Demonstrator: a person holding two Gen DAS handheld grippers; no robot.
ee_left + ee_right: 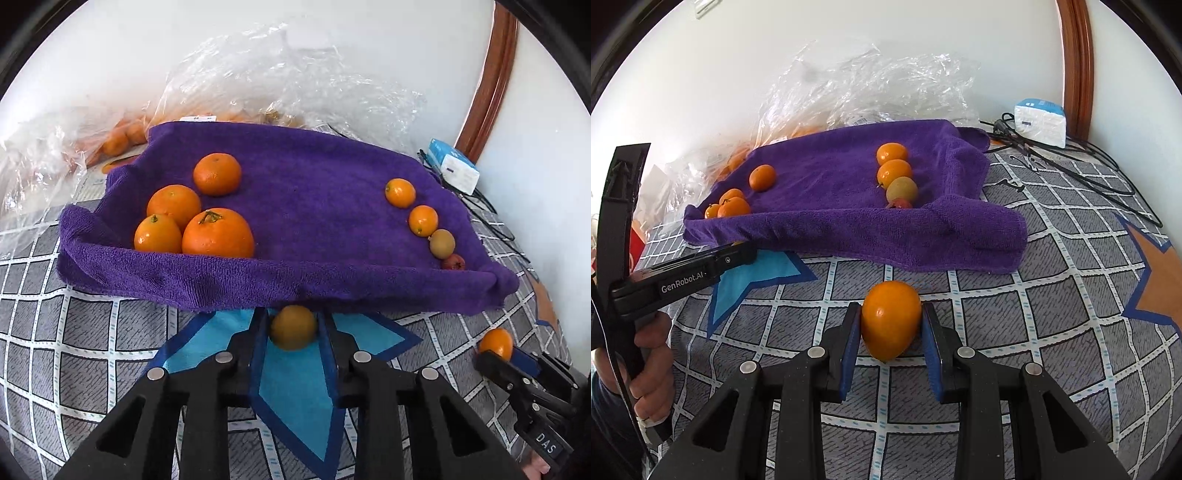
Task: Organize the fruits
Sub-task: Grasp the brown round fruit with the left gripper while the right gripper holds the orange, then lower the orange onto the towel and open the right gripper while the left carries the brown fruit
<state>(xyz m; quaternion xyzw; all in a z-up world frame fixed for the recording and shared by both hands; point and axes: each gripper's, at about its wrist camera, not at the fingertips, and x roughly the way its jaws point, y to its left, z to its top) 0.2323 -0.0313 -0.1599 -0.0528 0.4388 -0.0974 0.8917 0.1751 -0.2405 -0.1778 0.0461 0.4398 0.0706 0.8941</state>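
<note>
Patterned bedspread (1015,332) underfoot, purple towel (314,192) sorting fruit by size. Left gripper (292,332) jaws clamp a dull orange fruit (292,326) at the towel's edge; right gripper (891,325) grips a bright orange (891,319). Next, I'd judge: lift each onto its matching group.

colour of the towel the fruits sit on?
Purple: a fluffy terry towel, rumpled at its edges. Clearest in the left wrist view.
</note>
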